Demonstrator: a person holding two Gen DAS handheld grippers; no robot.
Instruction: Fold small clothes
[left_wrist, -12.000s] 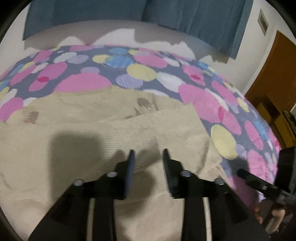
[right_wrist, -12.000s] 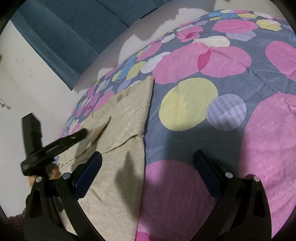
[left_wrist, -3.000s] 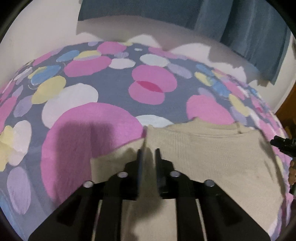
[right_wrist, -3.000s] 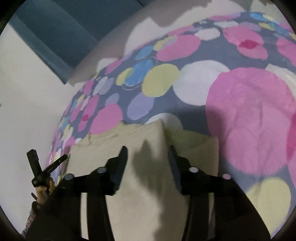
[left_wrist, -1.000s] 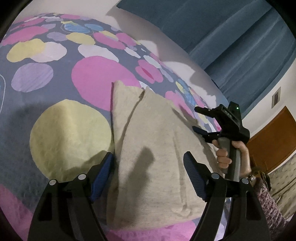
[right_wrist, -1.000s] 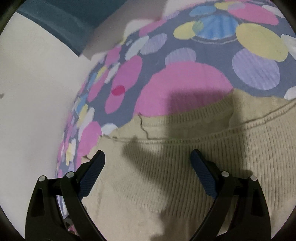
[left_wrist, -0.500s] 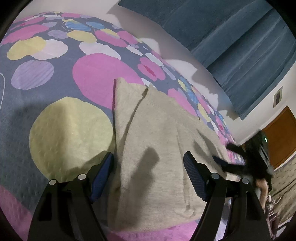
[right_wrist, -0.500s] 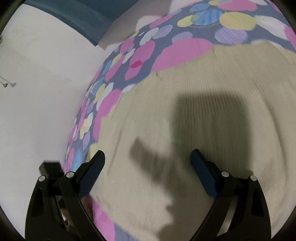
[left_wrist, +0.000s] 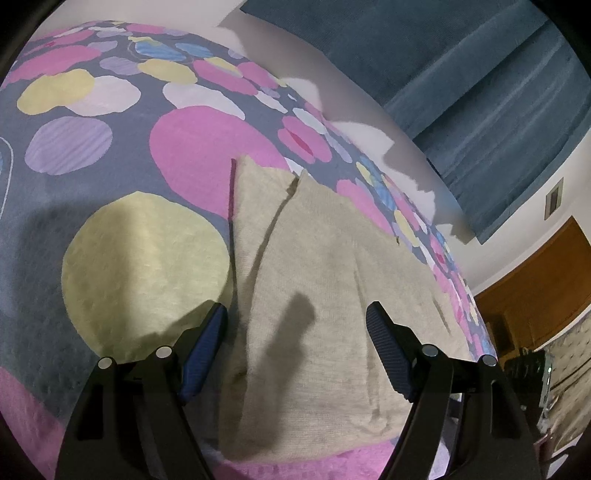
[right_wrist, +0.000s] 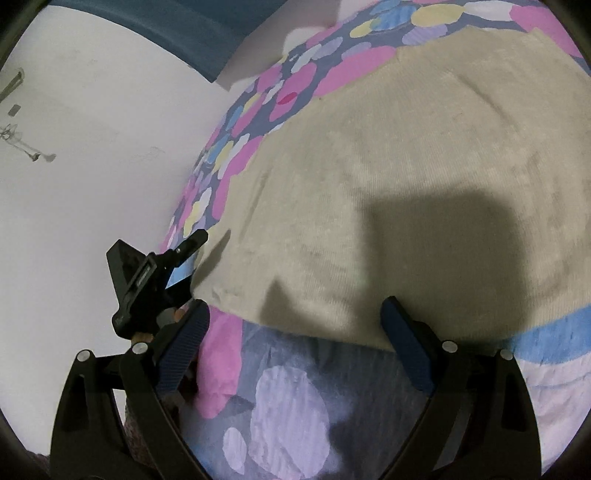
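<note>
Both your left gripper (left_wrist: 295, 349) and right gripper (right_wrist: 295, 349) are spread wide, holding nothing. Pinch the sweater (left_wrist: 325, 280) hem at the lower frame corners evenly, then fold upward.

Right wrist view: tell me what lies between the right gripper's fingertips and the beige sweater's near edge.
Only bedspread: a short strip of patterned cover separates the open right gripper from the beige sweater, its hem just beyond the fingertips. Nothing else lies there.
</note>
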